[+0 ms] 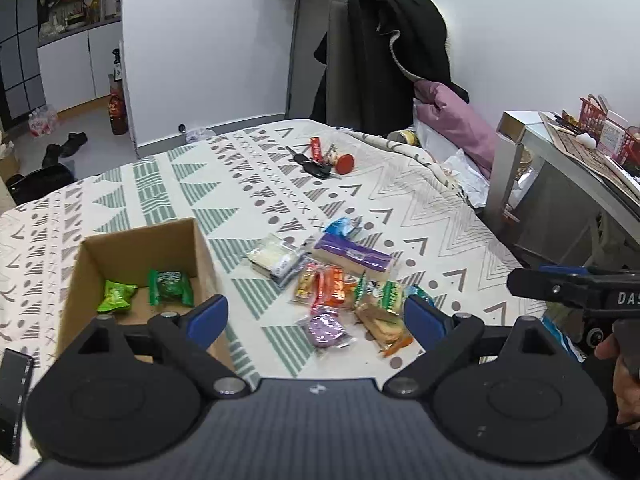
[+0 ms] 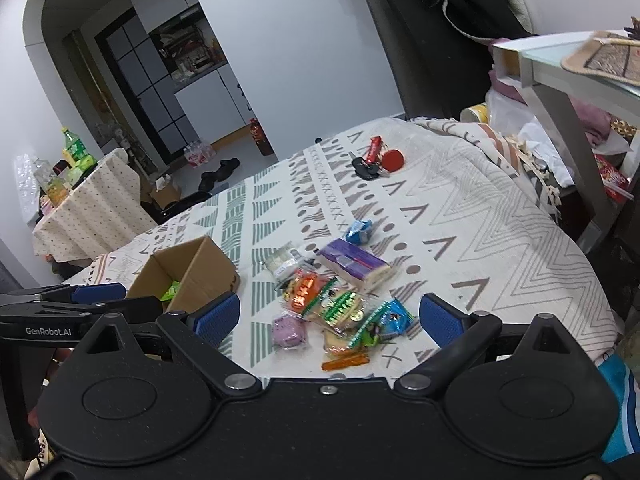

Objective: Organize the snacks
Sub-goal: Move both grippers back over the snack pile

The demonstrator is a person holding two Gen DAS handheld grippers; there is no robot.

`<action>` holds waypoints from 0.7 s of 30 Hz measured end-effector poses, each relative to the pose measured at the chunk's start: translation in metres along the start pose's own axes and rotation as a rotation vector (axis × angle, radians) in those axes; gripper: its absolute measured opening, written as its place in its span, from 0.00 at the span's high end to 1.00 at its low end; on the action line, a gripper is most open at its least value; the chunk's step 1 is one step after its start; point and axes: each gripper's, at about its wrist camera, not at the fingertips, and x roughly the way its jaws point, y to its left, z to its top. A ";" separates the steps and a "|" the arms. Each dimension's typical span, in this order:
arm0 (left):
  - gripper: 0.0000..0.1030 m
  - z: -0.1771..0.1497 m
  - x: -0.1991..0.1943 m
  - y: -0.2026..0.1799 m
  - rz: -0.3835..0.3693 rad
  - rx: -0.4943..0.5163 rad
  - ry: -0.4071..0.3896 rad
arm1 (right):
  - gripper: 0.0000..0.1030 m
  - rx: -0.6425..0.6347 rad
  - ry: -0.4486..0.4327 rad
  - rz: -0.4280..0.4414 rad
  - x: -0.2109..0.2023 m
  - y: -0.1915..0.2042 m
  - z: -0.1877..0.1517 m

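An open cardboard box [image 1: 180,240] [image 2: 208,264] stands on the patterned cloth at the left, with a light green packet [image 1: 116,295] and a dark green packet [image 1: 170,287] inside. To its right lies a heap of snack packets: a purple bar [image 1: 352,254] [image 2: 354,262], an orange packet [image 1: 334,286] [image 2: 306,292], a lilac packet [image 1: 325,330] [image 2: 289,332], a blue candy [image 1: 340,226] [image 2: 359,231]. My left gripper [image 1: 316,318] hovers open between box and heap. My right gripper [image 2: 330,318] hangs open over the near edge of the heap. Neither holds anything.
Keys with a red tag [image 1: 324,160] [image 2: 376,160] lie farther back on the cloth. A dark phone [image 1: 14,392] sits at the near left. A chair with a black coat [image 1: 396,52] and a side table [image 1: 568,152] stand at the right.
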 end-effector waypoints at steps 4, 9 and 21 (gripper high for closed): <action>0.09 -0.003 0.014 -0.004 -0.006 -0.012 0.029 | 0.01 0.010 0.014 -0.014 0.004 -0.007 -0.003; 0.09 -0.006 0.029 -0.008 0.007 0.020 0.051 | 0.00 0.027 0.042 -0.018 0.015 -0.017 -0.009; 0.09 -0.014 0.073 -0.021 0.003 0.095 0.110 | 0.01 0.053 0.104 -0.028 0.045 -0.041 -0.019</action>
